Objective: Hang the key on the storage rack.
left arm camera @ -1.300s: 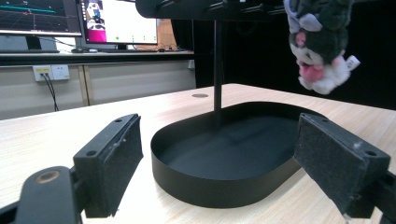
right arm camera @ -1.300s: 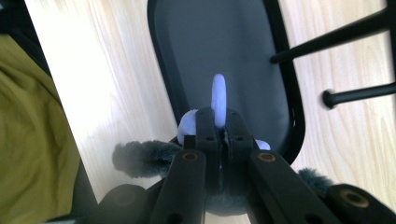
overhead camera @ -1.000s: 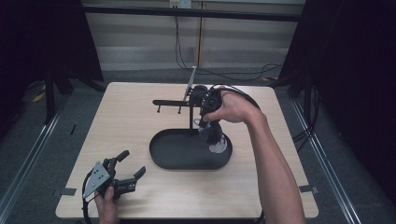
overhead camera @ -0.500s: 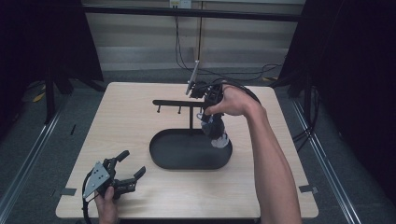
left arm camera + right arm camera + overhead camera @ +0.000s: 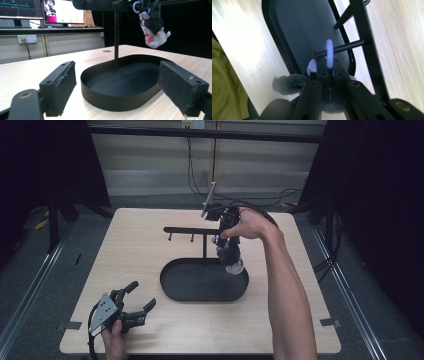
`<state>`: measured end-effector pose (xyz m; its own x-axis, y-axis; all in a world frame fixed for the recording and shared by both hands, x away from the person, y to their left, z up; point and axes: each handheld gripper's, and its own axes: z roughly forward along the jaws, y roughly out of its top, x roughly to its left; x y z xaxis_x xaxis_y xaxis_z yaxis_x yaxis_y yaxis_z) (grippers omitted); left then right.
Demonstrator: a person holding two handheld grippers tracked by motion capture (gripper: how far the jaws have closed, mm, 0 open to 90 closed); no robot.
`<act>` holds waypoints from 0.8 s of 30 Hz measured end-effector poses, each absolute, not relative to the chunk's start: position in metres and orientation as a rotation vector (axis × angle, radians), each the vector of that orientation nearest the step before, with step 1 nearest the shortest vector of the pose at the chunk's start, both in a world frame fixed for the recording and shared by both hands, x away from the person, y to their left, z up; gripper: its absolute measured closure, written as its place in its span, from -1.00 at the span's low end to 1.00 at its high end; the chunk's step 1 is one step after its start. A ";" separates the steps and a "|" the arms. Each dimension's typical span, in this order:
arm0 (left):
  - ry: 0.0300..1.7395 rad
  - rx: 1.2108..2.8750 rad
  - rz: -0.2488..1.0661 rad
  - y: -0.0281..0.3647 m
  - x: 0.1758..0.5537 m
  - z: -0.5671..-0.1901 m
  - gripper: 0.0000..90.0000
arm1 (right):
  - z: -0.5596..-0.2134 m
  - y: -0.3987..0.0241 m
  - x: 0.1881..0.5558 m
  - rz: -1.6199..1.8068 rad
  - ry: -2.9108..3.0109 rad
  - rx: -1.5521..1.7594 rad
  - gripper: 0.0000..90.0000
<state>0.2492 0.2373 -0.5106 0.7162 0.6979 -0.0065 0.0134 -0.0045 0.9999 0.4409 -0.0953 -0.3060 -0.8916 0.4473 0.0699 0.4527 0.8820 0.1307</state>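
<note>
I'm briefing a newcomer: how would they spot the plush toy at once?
Find the black oval tray mid-table, with its hook stand. Above the tray's right end hangs the plush toy, held by the right hand-held gripper: the only furry, dark-and-white thing.

High view: fixed overhead on the person's side, looking forward and down, whole table (image 5: 150,245) in frame, far off. Left gripper view: sits low near the table's near-left corner, looks level across the wood between its own pads at the black tray (image 5: 120,97), close range; monitors behind. Right gripper view: rides up by the rack (image 5: 364,45), looks steeply down, very close. All three share the tray (image 5: 200,292) and the hanging plush toy (image 5: 152,27).
</note>
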 end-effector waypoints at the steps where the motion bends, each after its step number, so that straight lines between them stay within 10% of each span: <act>1: 0.612 1.494 0.596 0.237 0.249 -0.511 -0.66 | -0.307 -0.095 0.442 -0.226 -3.007 -0.728 0.93; 24: 0.611 1.497 0.592 0.237 0.249 -0.510 -0.66 | -0.313 -0.103 0.445 -0.287 -3.009 -0.784 0.83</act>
